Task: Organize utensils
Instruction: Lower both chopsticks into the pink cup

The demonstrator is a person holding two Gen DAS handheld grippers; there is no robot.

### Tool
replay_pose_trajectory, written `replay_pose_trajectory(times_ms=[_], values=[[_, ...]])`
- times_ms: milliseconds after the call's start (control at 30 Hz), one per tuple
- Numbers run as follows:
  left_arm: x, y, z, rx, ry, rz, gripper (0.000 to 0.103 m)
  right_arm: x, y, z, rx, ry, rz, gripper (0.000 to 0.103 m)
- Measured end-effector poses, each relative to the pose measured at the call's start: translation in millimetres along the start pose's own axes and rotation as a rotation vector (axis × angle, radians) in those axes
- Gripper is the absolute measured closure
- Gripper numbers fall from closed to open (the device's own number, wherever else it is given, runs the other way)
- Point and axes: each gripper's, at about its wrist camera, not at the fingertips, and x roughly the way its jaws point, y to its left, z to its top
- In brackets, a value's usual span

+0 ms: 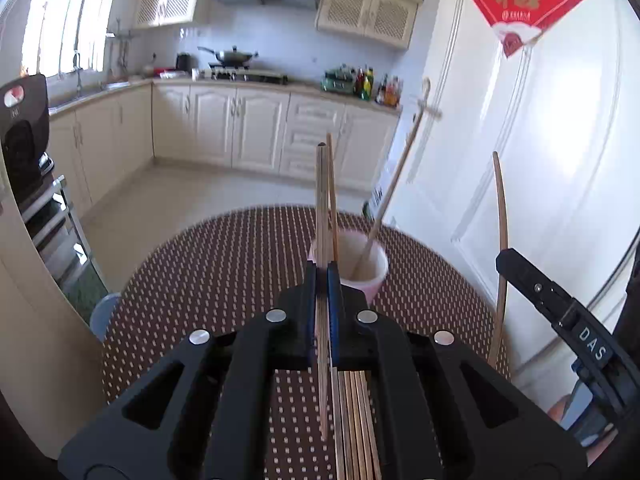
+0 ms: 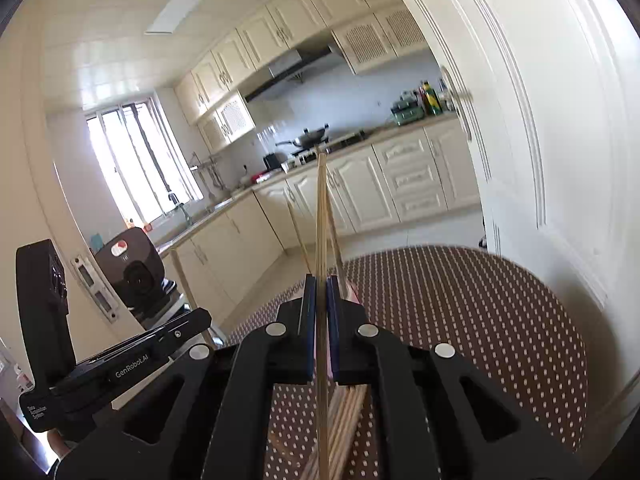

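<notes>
Both grippers hold one chopstick each, cup just ahead and below.

Left chopstick (image 1: 321,216) runs straight out along the left gripper (image 1: 322,276), tip up and far, back end trailing under the jaws over the loose pile of chopsticks (image 1: 354,420) lying on the desk (image 1: 208,272). Jaws narrow, pinched on the stick. The pink cup (image 1: 374,276) sits just right of and beyond that gripper's tip, w/ two sticks already leaning in it, so the left hand looks the nearer one; likely next move = tip the stick down and a bit right into the cup mouth. Right gripper (image 2: 320,292) also narrow, clamped on its own chopstick (image 2: 321,220), same long axis, pointing far. In the right wrist view only a pink sliver of cup shows behind the right jaw, so how far off it is I can't tell.
</notes>
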Motion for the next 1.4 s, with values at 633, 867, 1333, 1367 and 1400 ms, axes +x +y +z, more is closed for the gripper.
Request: replay_pose_trajectory(times_ms=[633, 867, 1333, 1367, 1400], values=[[-10.0, -21.0, 69.3, -0.008, -0.167, 0.040, 0.097, 30.5, 26.1, 40.8, -0.103, -0.238, -0.061, 0.099], [-14.4, -21.9, 95.8, -0.022, -0.202, 0.039, 0.097, 31.3, 19.5, 44.1, -0.028, -0.393, -0.073, 0.099], [19.8, -23.3, 106.8, 0.016, -0.220, 0.077, 0.097, 56.1, 5.5, 47.4, 0.044, -0.493, -0.100, 0.099], [24.3, -21.9, 105.8, 0.013, -0.213, 0.077, 0.097, 59.2, 4.5, 46.0, 0.040, -0.495, -0.105, 0.099], [29.1, -20.0, 104.2, 0.009, -0.202, 0.073, 0.097, 61.7, 3.2, 44.2, 0.038, -0.498, -0.111, 0.099]])
